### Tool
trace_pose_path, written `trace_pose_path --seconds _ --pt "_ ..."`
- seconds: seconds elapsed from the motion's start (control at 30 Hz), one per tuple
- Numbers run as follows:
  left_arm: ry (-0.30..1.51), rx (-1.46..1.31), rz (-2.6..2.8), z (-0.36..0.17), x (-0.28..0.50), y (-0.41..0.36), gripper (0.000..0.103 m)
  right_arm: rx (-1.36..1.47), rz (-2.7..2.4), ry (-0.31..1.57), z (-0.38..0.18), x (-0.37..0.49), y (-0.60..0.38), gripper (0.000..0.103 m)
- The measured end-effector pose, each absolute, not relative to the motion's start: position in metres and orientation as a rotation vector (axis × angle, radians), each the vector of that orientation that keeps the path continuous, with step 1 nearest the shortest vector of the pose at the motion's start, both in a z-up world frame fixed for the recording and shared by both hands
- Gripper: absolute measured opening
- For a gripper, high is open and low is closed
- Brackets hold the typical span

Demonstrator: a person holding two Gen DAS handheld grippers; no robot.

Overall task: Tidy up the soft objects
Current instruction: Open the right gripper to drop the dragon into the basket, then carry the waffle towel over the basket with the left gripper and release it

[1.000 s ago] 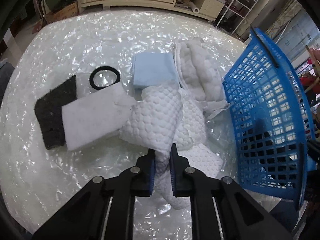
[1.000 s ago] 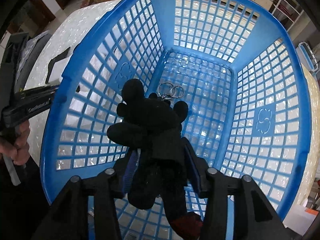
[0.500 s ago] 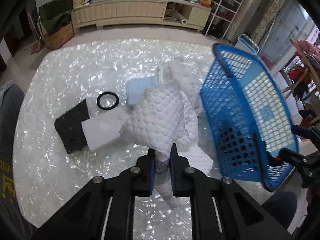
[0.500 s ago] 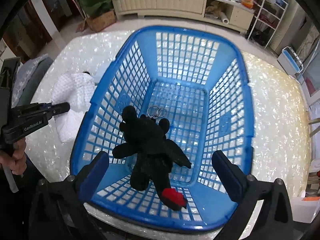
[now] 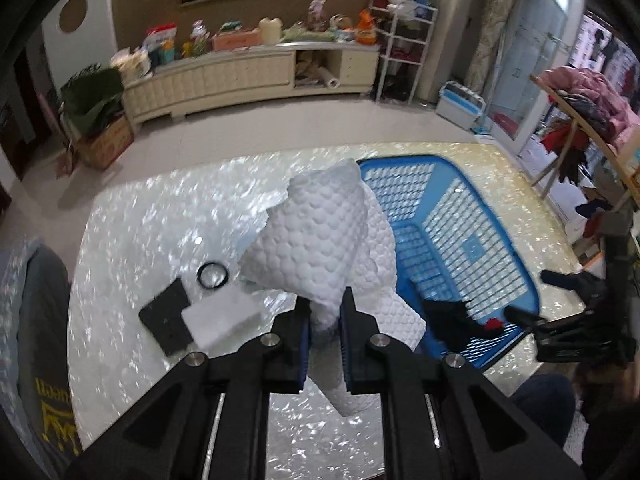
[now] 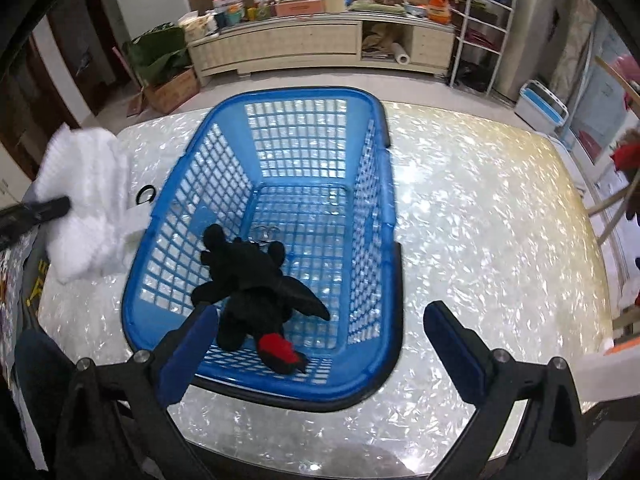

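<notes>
Left gripper (image 5: 324,344), right gripper (image 6: 320,344): black angular plastic linkage arms, silver pivot screws, blue rubber finger pads (image 6: 188,340).

A white bubble-textured cloth (image 5: 320,248) hangs bunched just left of the blue basket (image 6: 384,184), where a black plush toy (image 6: 248,276) lies.

A long cream cabinet (image 6: 320,44) stood against the far wall, its top crowded with jars and boxes. A white wire rack (image 6: 480,32) stood to its right, and a cardboard box (image 6: 172,90) with green leaves sat on the tiled floor (image 5: 280,128).
</notes>
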State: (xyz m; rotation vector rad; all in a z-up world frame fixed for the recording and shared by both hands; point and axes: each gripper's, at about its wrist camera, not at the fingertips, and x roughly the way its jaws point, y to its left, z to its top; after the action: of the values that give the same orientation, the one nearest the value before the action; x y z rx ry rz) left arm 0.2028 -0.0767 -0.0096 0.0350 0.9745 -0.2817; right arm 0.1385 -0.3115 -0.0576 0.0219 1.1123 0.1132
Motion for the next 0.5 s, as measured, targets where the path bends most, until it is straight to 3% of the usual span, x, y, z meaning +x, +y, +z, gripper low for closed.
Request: trace_pose_path --seconds 0.27,0.5 --pt "0.915 0.122 -0.388 0.025 0.209 -0.118 0.011 0.053 0.099 1.103 -0.064 0.142 -0.315 0.103" --pt "0.943 0.163 -0.49 0.016 0.23 -0.159 0.011 0.075 0.102 1.094 -0.067 0.144 -0.318 0.103"
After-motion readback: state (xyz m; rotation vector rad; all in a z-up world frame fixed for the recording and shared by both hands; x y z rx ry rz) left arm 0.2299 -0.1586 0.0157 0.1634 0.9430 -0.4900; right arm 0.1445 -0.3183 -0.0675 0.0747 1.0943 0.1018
